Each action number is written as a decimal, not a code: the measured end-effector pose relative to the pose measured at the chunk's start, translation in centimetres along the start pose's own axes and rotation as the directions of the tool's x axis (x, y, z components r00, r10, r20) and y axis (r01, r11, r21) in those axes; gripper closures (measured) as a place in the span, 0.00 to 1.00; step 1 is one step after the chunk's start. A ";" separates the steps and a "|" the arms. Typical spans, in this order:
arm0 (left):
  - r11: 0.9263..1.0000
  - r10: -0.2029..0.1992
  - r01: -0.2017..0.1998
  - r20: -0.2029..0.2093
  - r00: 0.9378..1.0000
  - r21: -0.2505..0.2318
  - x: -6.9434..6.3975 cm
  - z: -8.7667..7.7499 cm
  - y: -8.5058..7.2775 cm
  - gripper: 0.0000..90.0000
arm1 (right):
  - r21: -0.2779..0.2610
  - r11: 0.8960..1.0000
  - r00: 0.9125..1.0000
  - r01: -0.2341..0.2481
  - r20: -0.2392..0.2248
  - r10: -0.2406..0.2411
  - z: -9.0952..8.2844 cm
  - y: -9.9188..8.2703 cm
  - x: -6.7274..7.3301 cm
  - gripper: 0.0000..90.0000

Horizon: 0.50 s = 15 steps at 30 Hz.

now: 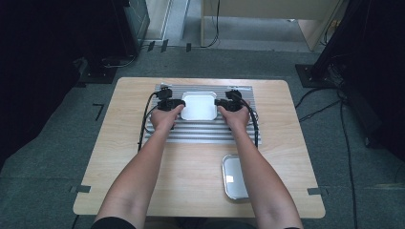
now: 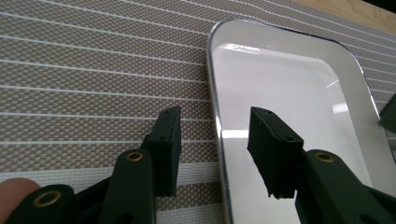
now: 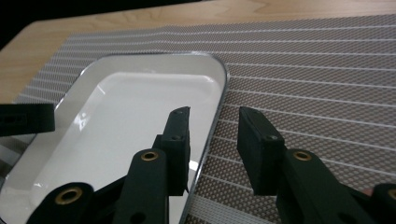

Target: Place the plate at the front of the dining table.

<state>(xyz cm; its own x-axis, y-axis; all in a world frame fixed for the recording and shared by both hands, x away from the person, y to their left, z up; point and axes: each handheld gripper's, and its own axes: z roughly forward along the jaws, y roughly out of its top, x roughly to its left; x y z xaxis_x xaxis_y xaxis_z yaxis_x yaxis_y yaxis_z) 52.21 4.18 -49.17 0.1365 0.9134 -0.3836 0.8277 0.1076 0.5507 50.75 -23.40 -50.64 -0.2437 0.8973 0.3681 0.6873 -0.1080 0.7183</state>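
The white tray [image 1: 199, 106] lies on the striped grey mat [image 1: 200, 131], between the two claws. Nothing is in it — its glossy bottom shows only reflections.

The left claw [image 2: 215, 144] is partly open. In the left gripper view one jaw stands over the mat and the other over the inside of the tray, with the tray's thin rim in the gap between them; the pads do not press on it.

The right claw [image 3: 214, 147] is partly open as well and straddles the opposite rim the same way — one jaw over the white bottom, one over the mat, and no pad touches the rim.

A second, metal tray [image 1: 234, 177] sits on the wooden desk [image 1: 124, 157] behind the right claw, beside the person's right forearm, well apart from the white one. It holds nothing too.
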 end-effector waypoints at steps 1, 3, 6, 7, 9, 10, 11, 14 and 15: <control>1.000 -0.007 0.007 0.003 1.000 -0.001 0.2 -0.2 -0.1 0.63 | -0.005 1.000 1.000 -0.014 0.003 0.014 -0.3 0.0 -0.2 0.81; 1.000 -0.017 0.016 0.026 1.000 0.010 0.4 -0.3 -0.5 0.66 | 0.008 0.998 0.998 -0.061 -0.015 0.061 -0.7 -0.2 -0.6 0.89; 0.999 -0.030 0.029 0.046 0.998 0.023 0.3 -0.2 -0.8 0.66 | 0.025 0.998 0.998 -0.063 -0.029 0.063 -0.8 -0.7 -0.7 0.89; 0.999 -0.033 0.031 0.052 0.998 0.026 0.1 -0.2 -0.9 0.66 | 0.025 0.998 0.998 -0.063 -0.029 0.063 -0.8 -0.7 -0.7 0.89; 0.999 -0.038 0.036 0.084 0.996 0.027 -0.1 -0.1 -1.1 0.66 | 0.024 0.996 0.995 -0.086 -0.057 0.087 -0.8 -1.2 -0.7 0.88; 0.998 -0.055 0.051 0.112 0.992 0.034 -0.3 0.0 -1.3 0.66 | 0.024 0.995 0.992 -0.099 -0.074 0.101 -0.8 -1.3 -0.8 0.88; 0.998 -0.051 0.047 0.110 0.993 0.036 -0.5 0.0 -1.4 0.65 | 0.032 0.993 0.989 -0.112 -0.097 0.115 -0.9 -1.4 -0.8 0.87; 0.998 -0.050 0.045 0.113 0.992 0.042 -0.7 0.0 -1.5 0.65 | 0.040 0.993 0.987 -0.111 -0.115 0.115 -0.9 -1.5 -0.7 0.84; 0.998 -0.051 0.047 0.115 0.992 0.043 -0.7 0.1 -1.5 0.65 | 0.030 0.993 0.986 -0.118 -0.115 0.121 -1.1 -1.6 -0.6 0.84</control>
<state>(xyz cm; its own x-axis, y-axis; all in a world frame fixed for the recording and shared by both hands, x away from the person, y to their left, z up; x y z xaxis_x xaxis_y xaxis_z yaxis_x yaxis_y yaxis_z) 50.89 3.35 -49.77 0.1556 0.8552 -0.4944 0.8561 0.1330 0.4994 49.07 -24.26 -51.34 -0.2358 0.8225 0.5175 0.7317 -0.2002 0.6516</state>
